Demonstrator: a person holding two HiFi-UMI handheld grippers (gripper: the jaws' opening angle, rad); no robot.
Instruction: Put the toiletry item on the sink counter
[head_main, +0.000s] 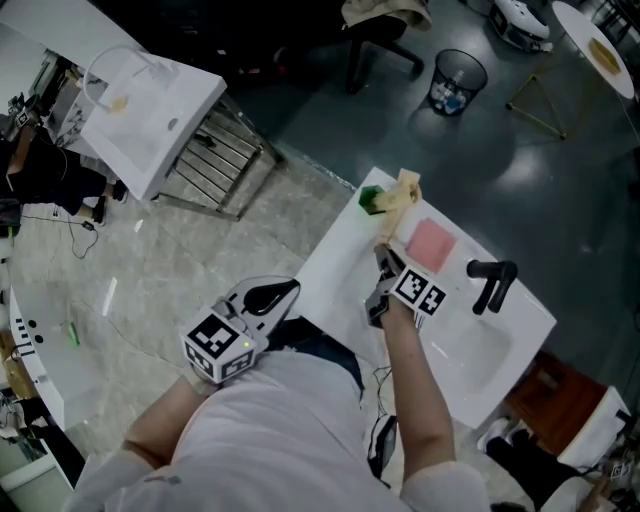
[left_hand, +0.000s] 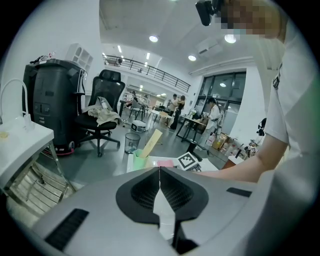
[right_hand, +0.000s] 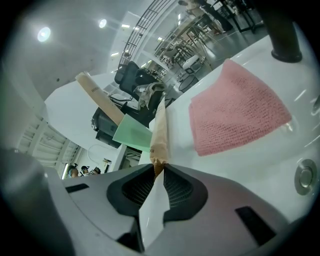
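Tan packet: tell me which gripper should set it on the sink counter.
Right. The right gripper pinches the tan packet over the sink counter, beside the pink cloth. The left gripper is shut, empty, off the counter's side.

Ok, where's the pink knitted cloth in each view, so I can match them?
Head view: pink knitted cloth lies centre-right on the white sink counter.
Left gripper view: thin pink strip, low centre.
Right gripper view: large, upper right, beside the tan paper-wrapped stick in the right claw.
Shared landmark: the green plastic cup near it.
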